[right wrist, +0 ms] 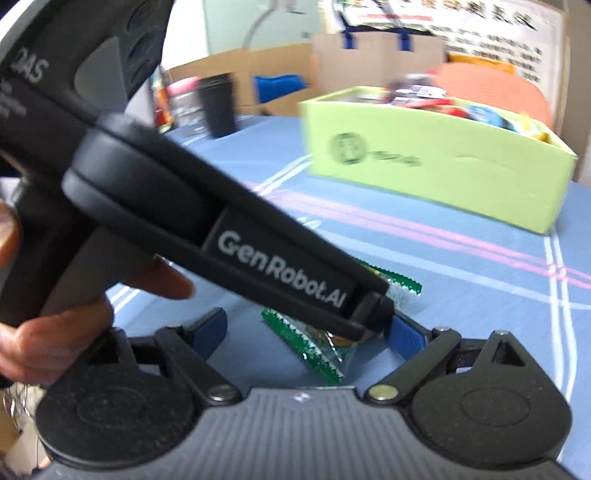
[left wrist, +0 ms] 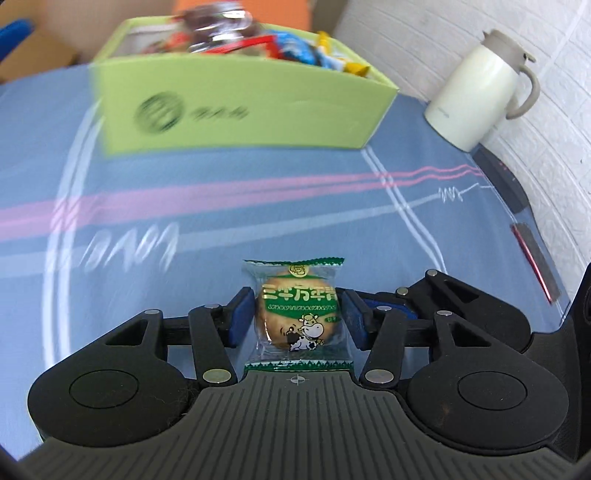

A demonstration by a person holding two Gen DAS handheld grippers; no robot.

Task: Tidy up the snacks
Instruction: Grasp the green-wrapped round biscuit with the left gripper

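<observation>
Your left gripper (left wrist: 298,315): fingers closed on the biscuit packet (left wrist: 297,314), seemingly just above the desk (left wrist: 258,229) | right gripper (right wrist: 317,338): fingers wide open, empty | green snack box (left wrist: 236,114) beyond, blurred.

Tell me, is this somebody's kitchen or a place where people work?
Probably a workroom or office, not a kitchen. Cardboard boxes stand behind the table with its blue cloth, a printed poster hangs on the wall, and a white thermos jug stands beside the green snack box.
</observation>
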